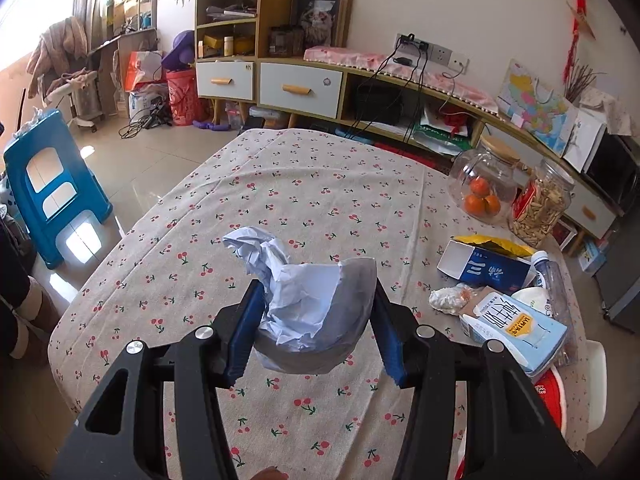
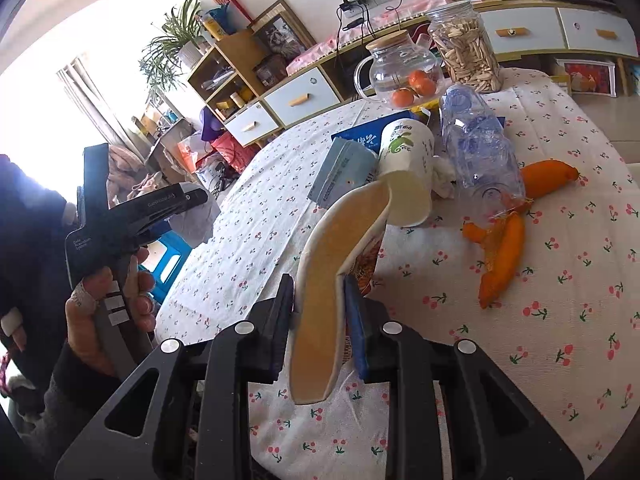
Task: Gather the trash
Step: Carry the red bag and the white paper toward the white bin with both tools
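My left gripper (image 1: pixel 318 304) is shut on a crumpled ball of pale blue-white paper (image 1: pixel 308 304) and holds it above the cherry-print tablecloth (image 1: pixel 280 184). My right gripper (image 2: pixel 318 292) is shut on a flattened paper bowl or cup (image 2: pixel 332 280), cream inside with an orange print outside, held above the table. More trash lies on the table: a milk carton (image 1: pixel 516 328), a blue box (image 1: pixel 484 266), a crushed plastic bottle (image 2: pixel 480 148), a white paper cup (image 2: pixel 408 172) and orange peel (image 2: pixel 504 248).
A glass jar of oranges (image 1: pixel 484 188) and a jar of seeds (image 1: pixel 540 204) stand at the table's far right. A blue plastic stool (image 1: pixel 52 184) stands on the floor to the left. A long cabinet with drawers (image 1: pixel 300 88) runs along the wall.
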Action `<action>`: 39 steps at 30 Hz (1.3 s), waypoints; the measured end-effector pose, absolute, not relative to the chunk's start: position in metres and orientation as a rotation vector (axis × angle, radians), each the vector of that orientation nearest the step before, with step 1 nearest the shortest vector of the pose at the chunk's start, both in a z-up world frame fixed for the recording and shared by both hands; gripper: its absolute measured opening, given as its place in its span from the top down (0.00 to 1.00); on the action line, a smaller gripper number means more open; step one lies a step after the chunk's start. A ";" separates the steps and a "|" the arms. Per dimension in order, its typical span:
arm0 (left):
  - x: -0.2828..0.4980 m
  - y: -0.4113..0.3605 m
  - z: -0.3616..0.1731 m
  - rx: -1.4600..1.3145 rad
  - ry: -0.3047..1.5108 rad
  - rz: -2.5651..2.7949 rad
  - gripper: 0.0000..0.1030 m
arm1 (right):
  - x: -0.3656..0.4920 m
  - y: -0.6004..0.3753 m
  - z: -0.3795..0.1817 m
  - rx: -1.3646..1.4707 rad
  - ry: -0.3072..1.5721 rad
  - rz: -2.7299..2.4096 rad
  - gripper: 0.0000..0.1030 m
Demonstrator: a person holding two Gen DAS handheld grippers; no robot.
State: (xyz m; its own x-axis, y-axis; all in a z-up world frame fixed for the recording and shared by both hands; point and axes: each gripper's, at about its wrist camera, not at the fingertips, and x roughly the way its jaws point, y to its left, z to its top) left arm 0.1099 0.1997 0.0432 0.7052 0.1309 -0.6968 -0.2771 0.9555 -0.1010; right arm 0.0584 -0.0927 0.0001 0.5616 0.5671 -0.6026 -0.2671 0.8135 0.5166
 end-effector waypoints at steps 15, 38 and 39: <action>0.070 0.144 0.046 -0.190 0.719 0.114 0.50 | 0.044 -0.131 0.018 0.405 0.777 0.465 0.77; 0.068 0.136 0.037 -0.204 0.739 0.098 0.49 | 0.051 -0.139 -0.003 0.389 0.899 0.473 0.75; 0.068 0.136 0.037 -0.206 0.736 0.098 0.49 | 0.051 -0.140 0.000 0.384 0.889 0.470 0.75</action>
State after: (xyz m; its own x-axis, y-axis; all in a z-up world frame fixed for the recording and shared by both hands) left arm 0.0678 0.1359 0.0371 0.7376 0.0167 -0.6751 -0.1608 0.9753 -0.1515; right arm 0.0515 -0.1398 0.0000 0.5413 0.5394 -0.6450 -0.2299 0.8328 0.5035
